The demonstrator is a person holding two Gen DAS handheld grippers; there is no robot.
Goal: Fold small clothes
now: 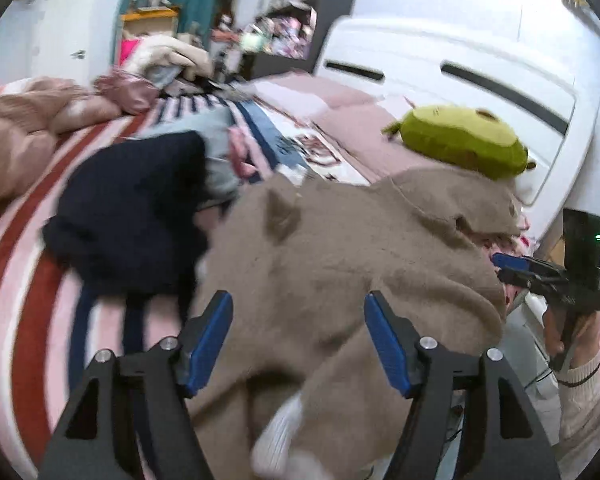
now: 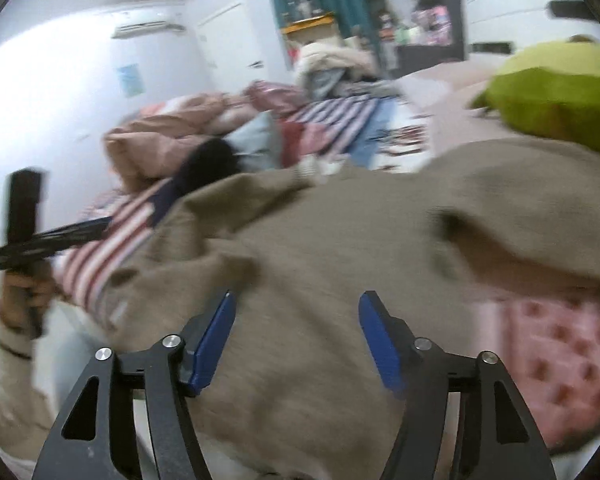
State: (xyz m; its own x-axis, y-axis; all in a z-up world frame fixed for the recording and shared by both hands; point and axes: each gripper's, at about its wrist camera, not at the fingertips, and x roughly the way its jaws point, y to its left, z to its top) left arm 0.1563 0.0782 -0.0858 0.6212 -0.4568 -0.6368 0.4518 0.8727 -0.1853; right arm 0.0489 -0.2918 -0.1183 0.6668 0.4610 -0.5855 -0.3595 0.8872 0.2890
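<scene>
A tan knit garment (image 1: 340,264) lies rumpled on the bed, with a white ribbed cuff (image 1: 280,436) at its near edge. It fills the right wrist view (image 2: 340,240) too. My left gripper (image 1: 298,316) is open and empty just above its near part. My right gripper (image 2: 296,312) is open and empty over the same garment. The right gripper also shows at the right edge of the left wrist view (image 1: 500,266). The left gripper shows at the left of the right wrist view (image 2: 100,226).
A dark navy garment (image 1: 132,208) lies left of the tan one on a red and white striped blanket (image 1: 28,280). A green plush toy (image 1: 460,144) sits behind. A pink quilted cover (image 2: 548,352) is at the right. Piled clothes and bedding (image 1: 28,128) lie further back.
</scene>
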